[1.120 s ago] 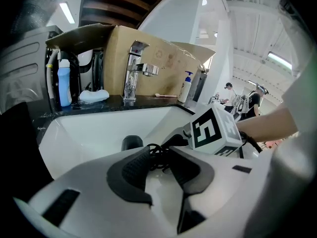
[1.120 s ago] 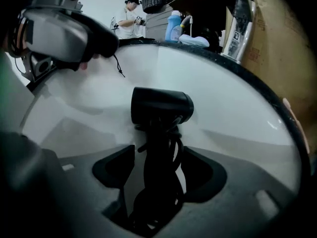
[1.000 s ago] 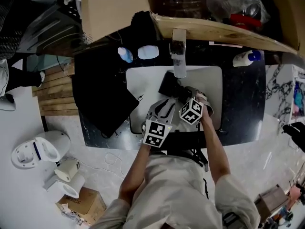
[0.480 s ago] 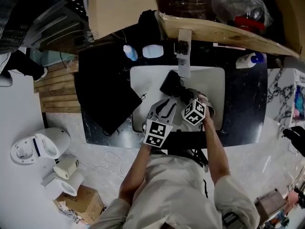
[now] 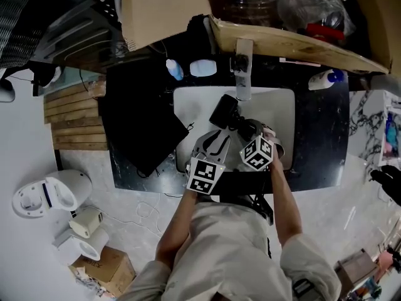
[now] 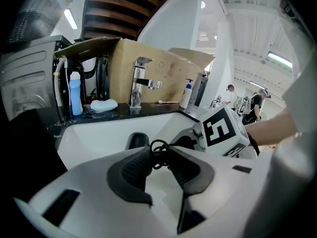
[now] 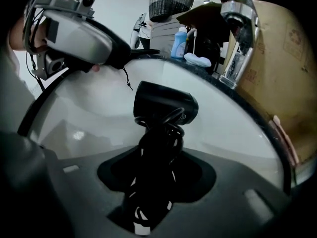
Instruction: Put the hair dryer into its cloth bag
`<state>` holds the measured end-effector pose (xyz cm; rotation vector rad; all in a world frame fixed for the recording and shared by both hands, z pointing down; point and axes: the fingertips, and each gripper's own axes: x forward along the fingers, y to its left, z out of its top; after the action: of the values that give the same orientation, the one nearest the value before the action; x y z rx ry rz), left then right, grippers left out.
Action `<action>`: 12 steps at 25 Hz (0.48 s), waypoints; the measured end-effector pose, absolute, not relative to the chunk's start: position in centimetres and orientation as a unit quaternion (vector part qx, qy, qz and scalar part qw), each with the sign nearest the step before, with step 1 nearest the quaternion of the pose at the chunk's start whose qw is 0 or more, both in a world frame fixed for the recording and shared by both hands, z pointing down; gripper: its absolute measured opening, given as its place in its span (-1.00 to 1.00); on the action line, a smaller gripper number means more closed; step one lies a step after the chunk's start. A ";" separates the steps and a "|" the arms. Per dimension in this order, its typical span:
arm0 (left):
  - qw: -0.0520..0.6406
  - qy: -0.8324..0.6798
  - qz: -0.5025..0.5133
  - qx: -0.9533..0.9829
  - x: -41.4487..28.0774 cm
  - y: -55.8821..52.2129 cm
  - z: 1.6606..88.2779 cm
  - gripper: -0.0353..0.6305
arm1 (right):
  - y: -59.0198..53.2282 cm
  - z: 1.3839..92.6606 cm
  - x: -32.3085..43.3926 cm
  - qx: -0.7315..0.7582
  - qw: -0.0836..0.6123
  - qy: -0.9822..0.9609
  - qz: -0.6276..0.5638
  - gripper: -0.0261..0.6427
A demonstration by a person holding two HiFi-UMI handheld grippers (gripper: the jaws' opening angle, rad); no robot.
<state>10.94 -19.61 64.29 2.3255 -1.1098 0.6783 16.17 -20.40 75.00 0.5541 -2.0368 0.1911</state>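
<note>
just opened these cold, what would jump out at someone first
The black hair dryer in the white sink, mid-frame in the head view, draws the eye: the fingers of the right gripper have just been closing on its cord-wrapped handle. The left gripper sits close beside, a loop of cord between its fingers. Left of the sink, the black cloth bag lies flat on the dark counter.

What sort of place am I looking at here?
Probably a bathroom washstand: a white sink basin set in a dark counter, a chrome tap behind it, and a black hair dryer over the basin.
</note>
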 end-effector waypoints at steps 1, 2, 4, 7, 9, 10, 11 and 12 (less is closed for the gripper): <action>0.235 -0.405 0.247 0.849 10.8 -19.6 64.1 -0.54 | -20.3 74.6 16.1 0.230 0.488 -0.838 0.078 -0.35; 0.234 -0.405 0.245 0.849 10.6 -19.5 64.0 -0.54 | -20.2 74.2 16.0 0.232 0.486 -0.839 0.077 -0.35; 0.231 -0.404 0.243 0.851 10.3 -19.4 63.5 -0.54 | -20.0 73.2 15.8 0.237 0.483 -0.839 0.075 -0.35; 0.224 -0.403 0.240 0.854 9.9 -19.2 62.8 -0.54 | -19.7 71.7 15.3 0.245 0.475 -0.842 0.072 -0.35; 0.219 -0.403 0.238 0.856 9.6 -18.9 62.3 -0.54 | -19.3 70.6 15.0 0.251 0.469 -0.844 0.072 -0.35; 0.217 -0.402 0.237 0.858 9.3 -18.7 62.0 -0.54 | -19.1 70.0 14.9 0.254 0.466 -0.844 0.072 -0.35; 0.215 -0.401 0.235 0.859 9.1 -18.5 61.8 -0.54 | -18.9 69.5 14.8 0.257 0.465 -0.844 0.071 -0.35; 0.213 -0.401 0.234 0.860 8.9 -18.3 61.5 -0.54 | -18.7 69.0 14.6 0.260 0.464 -0.844 0.070 -0.35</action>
<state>8.88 -18.32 61.52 2.3871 -1.1126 0.6505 14.62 -18.68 69.03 0.6391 -2.0746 0.1722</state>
